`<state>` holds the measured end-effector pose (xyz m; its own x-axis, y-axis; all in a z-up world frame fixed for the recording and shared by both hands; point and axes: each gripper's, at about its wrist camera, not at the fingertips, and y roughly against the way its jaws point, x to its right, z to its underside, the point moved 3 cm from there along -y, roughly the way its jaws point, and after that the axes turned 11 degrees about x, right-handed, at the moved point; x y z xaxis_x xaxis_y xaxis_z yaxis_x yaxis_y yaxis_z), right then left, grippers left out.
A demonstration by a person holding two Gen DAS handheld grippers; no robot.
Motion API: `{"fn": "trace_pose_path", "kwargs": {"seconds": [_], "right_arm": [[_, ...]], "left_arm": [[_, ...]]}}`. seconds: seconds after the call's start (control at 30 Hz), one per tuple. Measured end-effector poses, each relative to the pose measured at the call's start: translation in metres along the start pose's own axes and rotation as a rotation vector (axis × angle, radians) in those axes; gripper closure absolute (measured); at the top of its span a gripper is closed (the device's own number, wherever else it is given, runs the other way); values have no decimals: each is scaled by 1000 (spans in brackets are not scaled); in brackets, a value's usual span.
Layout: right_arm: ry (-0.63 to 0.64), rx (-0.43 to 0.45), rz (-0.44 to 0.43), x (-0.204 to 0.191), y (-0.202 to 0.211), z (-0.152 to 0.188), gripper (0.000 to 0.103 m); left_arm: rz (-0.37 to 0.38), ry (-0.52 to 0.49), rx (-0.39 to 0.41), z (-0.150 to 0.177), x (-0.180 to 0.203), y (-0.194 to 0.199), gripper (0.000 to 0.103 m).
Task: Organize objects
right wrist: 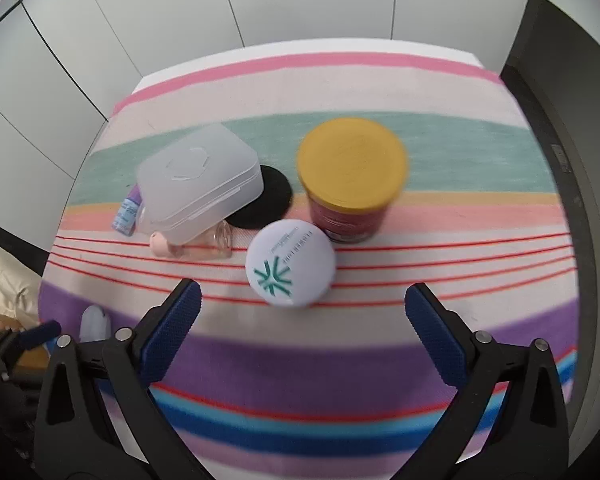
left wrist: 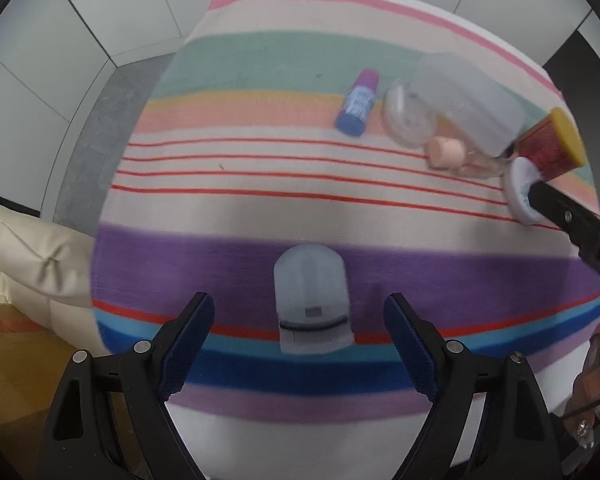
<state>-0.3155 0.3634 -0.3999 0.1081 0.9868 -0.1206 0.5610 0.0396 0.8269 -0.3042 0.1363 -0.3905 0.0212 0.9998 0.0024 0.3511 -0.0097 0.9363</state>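
Objects for sorting lie spread over a desk (right wrist: 380,80) covered by a striped cloth (left wrist: 260,208). Nearest in the left wrist view, the left gripper (left wrist: 299,340) hangs with its blue-padded fingers spread wide and holding nothing; between them, a little ahead, a small pale dome-shaped case (left wrist: 311,298) rests on the purple band, touching neither finger. In the right wrist view, the right gripper (right wrist: 302,322) is likewise wide apart and empty. Just ahead of it, slightly left of the gap's centre, sits a round white compact (right wrist: 291,263) with a green snowflake-like mark on its lid, lying on the thin red lines. Behind it to the right stands an upright dark red can (right wrist: 350,220) with a mustard-yellow lid (right wrist: 352,162). To the left, a frosted plastic box (right wrist: 198,182) sits tilted, propped on a clear bottle (right wrist: 216,244) lying on its side with a peach cap (right wrist: 160,245). A flat black round pad (right wrist: 270,196) lies between box and can, partly under the box. A small blue-and-purple tube (left wrist: 358,102) lies just beyond the box's left side.
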Motion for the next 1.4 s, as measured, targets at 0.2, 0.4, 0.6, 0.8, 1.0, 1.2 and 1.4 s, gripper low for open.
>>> {"fn": "trace_pose_path", "kwargs": {"seconds": [0.2,0.4,0.6,0.8,1.0,1.2,1.4], "right_arm": [[60,-15,29,-15,-34,6,22],[91,13,48,-22,-18,6,43],[85,25,58,-22,5,3,43],[79,49,60,-27,35,-5,43],[87,100,77,-39,79,-25,43],[124,192,91,-43,152,-58,43],[104,276,87,-44,230,-91,43]], "left_arm": [[-18,31,104,-6,-10,-1,66],[-15,9,103,-5,-8,0,67],[-18,-14,120,-9,0,13,67],[-24,-50,170,-18,9,35,67],[-27,-34,208,-44,17,69,67],[-62,-47,321,-83,28,138,67],[-9,-45,391,-105,33,213,67]]}}
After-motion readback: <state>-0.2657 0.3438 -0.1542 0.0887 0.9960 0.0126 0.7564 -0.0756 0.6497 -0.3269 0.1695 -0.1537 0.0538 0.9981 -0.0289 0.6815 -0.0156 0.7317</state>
